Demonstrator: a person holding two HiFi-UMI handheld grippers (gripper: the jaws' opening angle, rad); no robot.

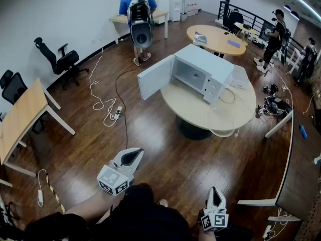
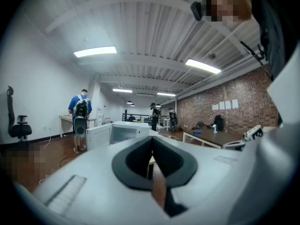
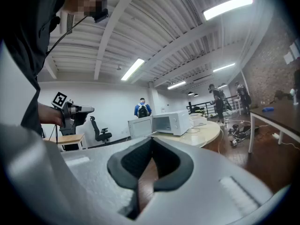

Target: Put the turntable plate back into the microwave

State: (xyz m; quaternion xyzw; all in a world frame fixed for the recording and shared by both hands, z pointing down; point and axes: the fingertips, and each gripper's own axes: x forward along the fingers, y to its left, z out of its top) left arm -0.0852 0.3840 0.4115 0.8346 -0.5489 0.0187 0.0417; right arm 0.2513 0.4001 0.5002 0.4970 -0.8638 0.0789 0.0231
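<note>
A wooden floor [image 1: 165,154] fills most of the head view, with a pale round worktop [image 1: 200,109] standing near its middle. On that worktop sits the white microwave [image 1: 203,74]. Its door [image 1: 156,77] is swung wide open to the left, so the cavity faces the person who holds the tools. A second round worktop [image 1: 215,39] stands farther back. A person in a blue top [image 1: 138,4] with a backpack stands at the far wall, and a black office chair [image 1: 62,59] is at the left. A white power strip [image 1: 118,112] lies on the floor, left of the microwave's worktop.

Both tools are low at the near edge of the head view, well apart from the worktop and the microwave. The left hand-held gripper [image 1: 134,155] points level toward the microwave. In its own view the dark pads meet along a closed line, with nothing gripped and nothing touched. The right hand-held gripper [image 1: 214,192] is tipped slightly downward. Its jaws are likewise pressed fully together on nothing, and the microwave appears far beyond them.

A faint rounded outline at the worktop's near edge [image 1: 223,132] may be the turntable plate, but it is too small to tell. Neither hand-held gripper carries it.
</note>
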